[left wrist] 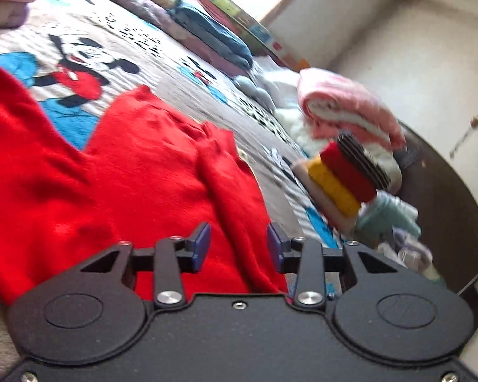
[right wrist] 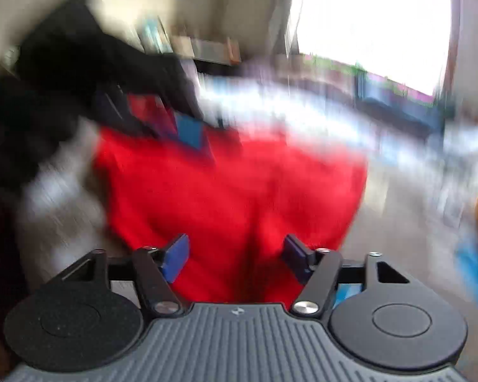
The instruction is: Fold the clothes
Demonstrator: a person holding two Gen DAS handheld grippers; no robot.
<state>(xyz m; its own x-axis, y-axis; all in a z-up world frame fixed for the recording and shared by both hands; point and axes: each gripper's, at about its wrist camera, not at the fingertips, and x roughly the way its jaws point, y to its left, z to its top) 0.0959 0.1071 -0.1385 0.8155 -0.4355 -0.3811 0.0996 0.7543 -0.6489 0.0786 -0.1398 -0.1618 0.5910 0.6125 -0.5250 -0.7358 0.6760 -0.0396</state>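
While the red sweater [left wrist: 137, 172] lies rumpled on the bed [left wrist: 181, 95], both hand-held grippers, left [left wrist: 239, 246] and right [right wrist: 235, 259], gape empty above it, seemingly mid-fold, needing a hem pinch.

A bed [left wrist: 181, 95] with a cartoon-print cover carries a red garment [left wrist: 137, 175] spread before the gripper and folded clothes [left wrist: 344, 172] stacked right of it.
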